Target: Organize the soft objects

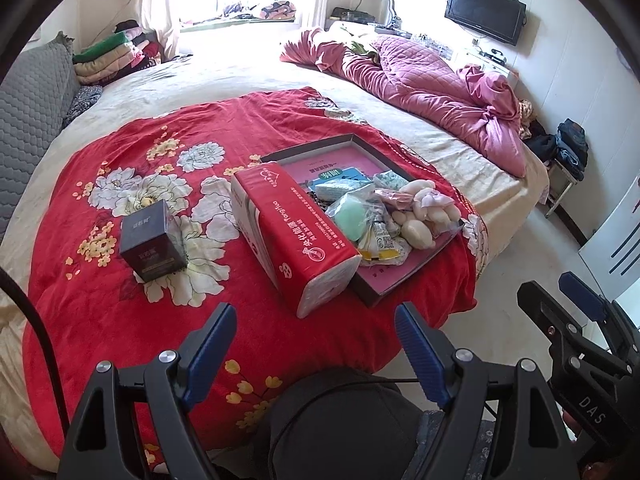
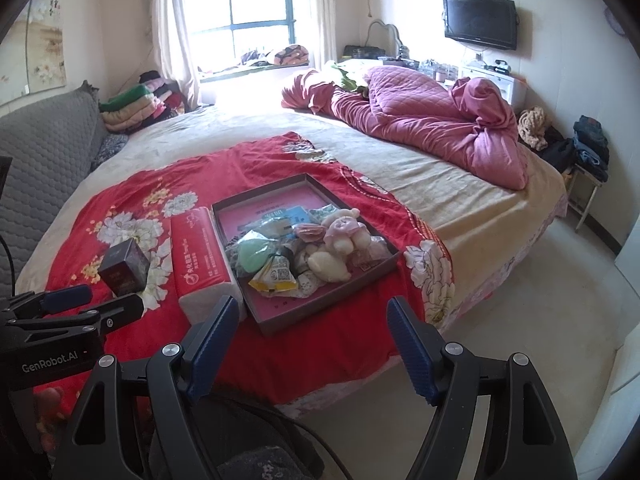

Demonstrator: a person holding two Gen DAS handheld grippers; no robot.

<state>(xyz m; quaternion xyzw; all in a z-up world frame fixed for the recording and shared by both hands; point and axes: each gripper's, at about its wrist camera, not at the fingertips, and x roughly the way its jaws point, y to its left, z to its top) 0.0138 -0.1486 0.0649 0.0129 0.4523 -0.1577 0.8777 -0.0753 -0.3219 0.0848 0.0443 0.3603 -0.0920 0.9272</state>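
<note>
A shallow dark cardboard tray with a pink lining [image 1: 372, 294] is lying on the red floral blanket [image 1: 132, 320] spread over the bed, holding a heap of soft things: a cream plush toy with a pink top [image 2: 340, 236], a mint-green sponge in a clear bag [image 1: 352, 218] and several small packets. A long red-wrapped tissue pack [image 1: 292, 236] is resting against the tray's left wall, and a small dark box [image 1: 152, 242] is standing apart to its left. The left tongs [image 1: 316, 354] and the right tongs [image 2: 308, 346] are hovering at the near edge of the bed, both spread wide and gripping nothing. A crumpled pink quilt [image 2: 432, 120] is lying farther back.
</note>
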